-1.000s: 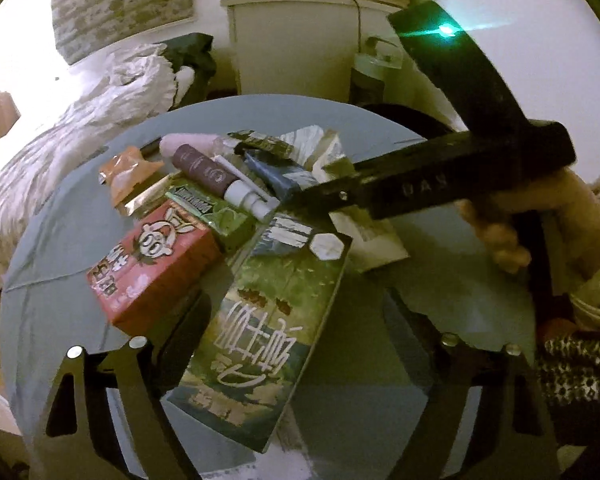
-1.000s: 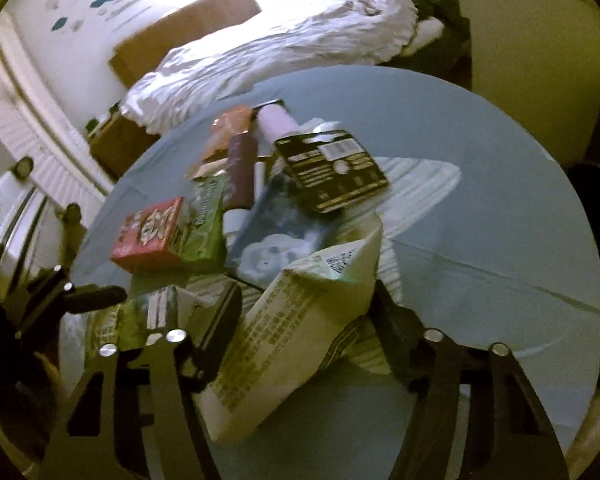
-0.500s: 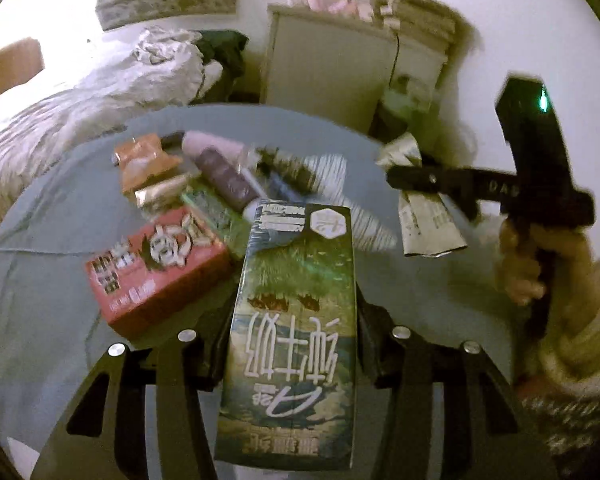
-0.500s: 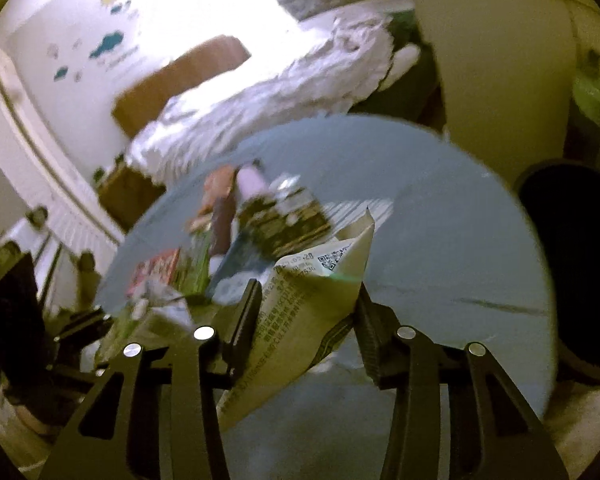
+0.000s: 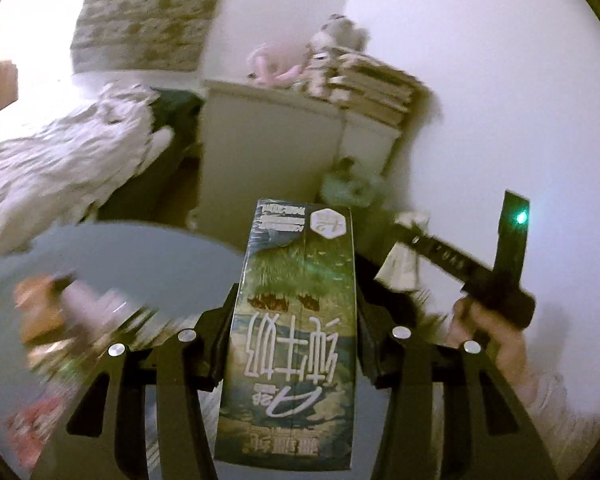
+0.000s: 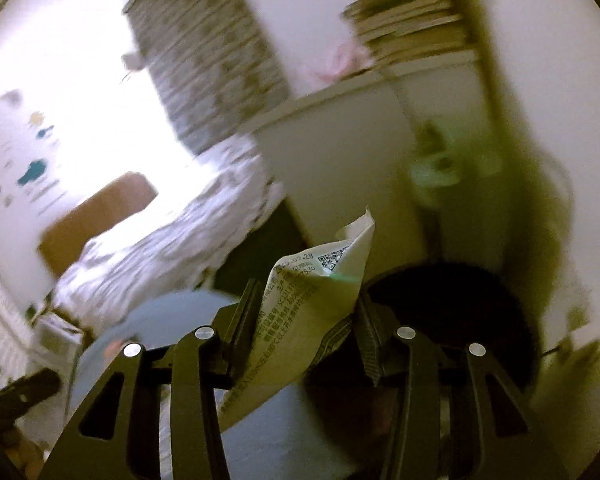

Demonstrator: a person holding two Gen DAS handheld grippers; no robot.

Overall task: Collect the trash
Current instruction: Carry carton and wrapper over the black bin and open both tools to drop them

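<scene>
Two wrist views show a dim bedroom, both blurred by motion.

In the left wrist view, the left gripper (image 5: 294,332) pinches a tall green milk carton (image 5: 296,320) between its two black fingers (image 5: 220,344). The carton stands lengthwise along the fingers, its printed characters upside down to the camera and its far end reaching past the fingertips. It is lifted clear of the round grey-blue worktop (image 5: 140,256), which lies below and to the left. On the worktop's left part sit blurred pieces of trash (image 5: 60,320), orange, pink and red; they cannot be told apart. To the right, a person's hand (image 5: 488,332) holds the right gripper (image 5: 410,236), seen from the side, with a pale wrapper at its tip.

In the right wrist view, the right gripper (image 6: 304,320) is closed on a crumpled cream snack wrapper (image 6: 300,304) printed with a date and a QR code. The wrapper's pointed corner sticks up beyond the fingertips, and its lower end hangs toward the camera. Just beyond the fingertips, to the right, is the dark round opening of a trash bin (image 6: 460,312). The worktop's edge (image 6: 160,320) lies to the lower left.

Behind stand a white cabinet (image 5: 268,152) topped with stacked books (image 5: 372,88) and a bed with a rumpled quilt (image 5: 60,160).
</scene>
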